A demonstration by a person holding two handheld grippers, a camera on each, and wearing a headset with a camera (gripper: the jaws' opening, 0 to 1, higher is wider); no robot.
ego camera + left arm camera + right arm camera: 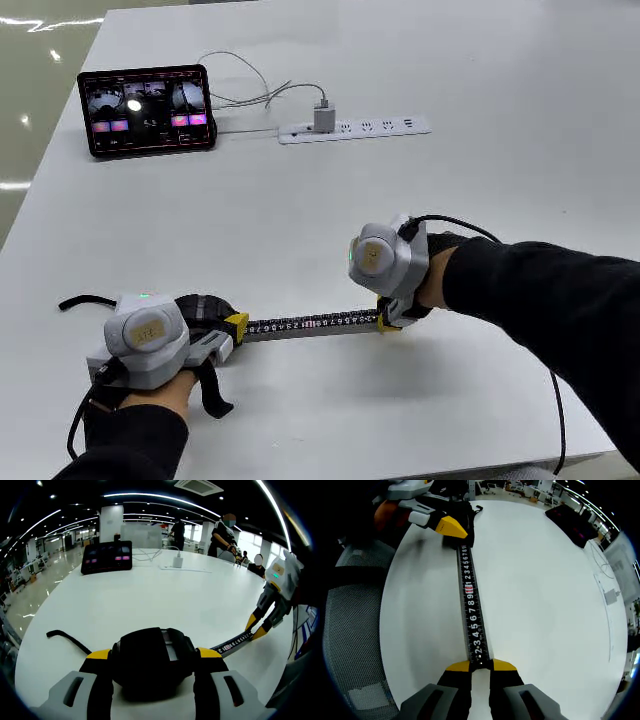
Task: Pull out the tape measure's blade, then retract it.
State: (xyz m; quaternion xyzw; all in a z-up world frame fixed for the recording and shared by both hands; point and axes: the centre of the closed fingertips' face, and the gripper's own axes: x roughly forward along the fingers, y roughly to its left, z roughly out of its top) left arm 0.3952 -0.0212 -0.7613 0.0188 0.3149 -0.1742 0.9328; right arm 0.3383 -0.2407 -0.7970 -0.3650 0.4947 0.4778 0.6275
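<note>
The head view looks down from above on the left tongs (pixel 218 328) and right tongs (pixel 386 321). Each gripper view sits low over the worktop (pixel 400 200), close, facing the other tongs along the tape measure's (pixel 152 661) shared blade (pixel 471 605).

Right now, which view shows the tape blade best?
Right gripper view: the blade runs up mid-frame, numerals legible. Head view shows the blade small, markings tiny. Left gripper view shows a short stretch beside the case.

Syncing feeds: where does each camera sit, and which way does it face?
Head view: headset, looking down at the table; both sleeves show.
Left gripper view: on left hand-held gripper, its jaws around the tape measure case, facing the tablet.
Right gripper view: on right hand-held gripper, its jaws showing, facing along the blade.
Shared: blade, all three.
</note>
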